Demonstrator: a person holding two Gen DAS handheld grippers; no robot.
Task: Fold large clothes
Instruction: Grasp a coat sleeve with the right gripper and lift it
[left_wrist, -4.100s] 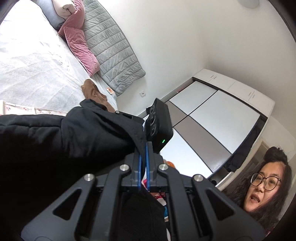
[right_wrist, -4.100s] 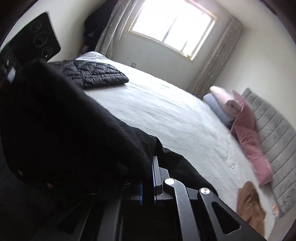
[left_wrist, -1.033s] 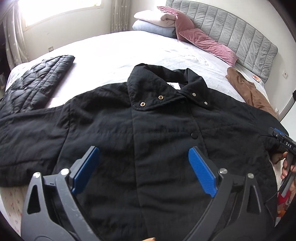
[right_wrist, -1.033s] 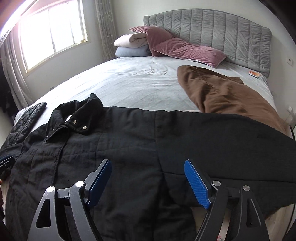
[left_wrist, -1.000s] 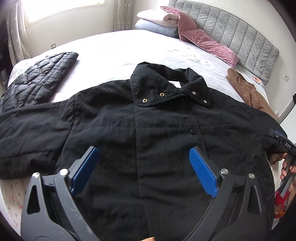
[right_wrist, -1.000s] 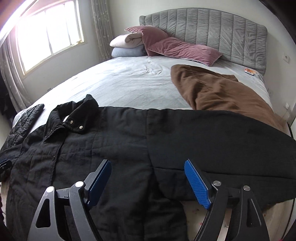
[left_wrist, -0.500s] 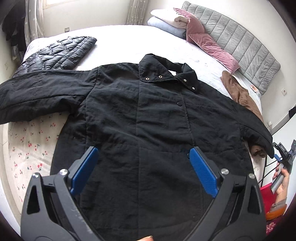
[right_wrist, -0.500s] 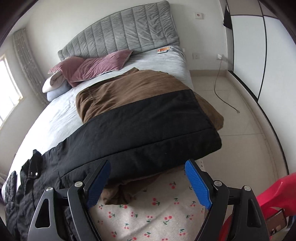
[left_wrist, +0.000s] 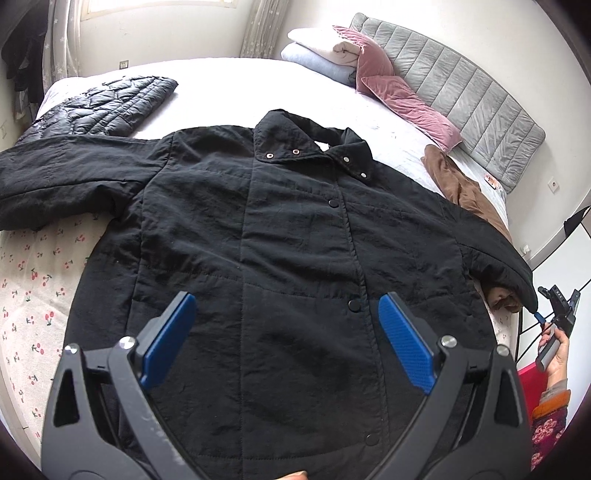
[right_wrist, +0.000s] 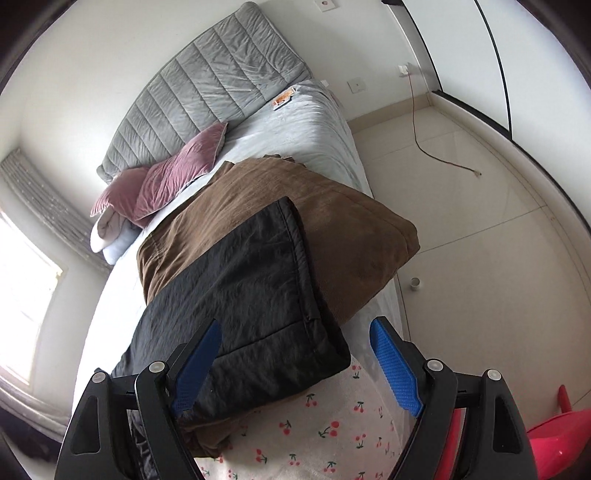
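Black quilted snap-front coat (left_wrist: 280, 236) lies flat; left gripper (left_wrist: 286, 343) and right gripper (right_wrist: 295, 363) hover spread and empty, so sleeve cuff (right_wrist: 258, 295) probably needs grabbing next.

The left wrist view looks down over the black coat (left_wrist: 280, 236) from the foot of the bed (left_wrist: 229, 85), facing the headboard (left_wrist: 454, 99). The right wrist view sits close above the coat's sleeve (right_wrist: 251, 295) at the bed's edge — both share the brown garment (right_wrist: 288, 206) and pink pillows (right_wrist: 173, 173).
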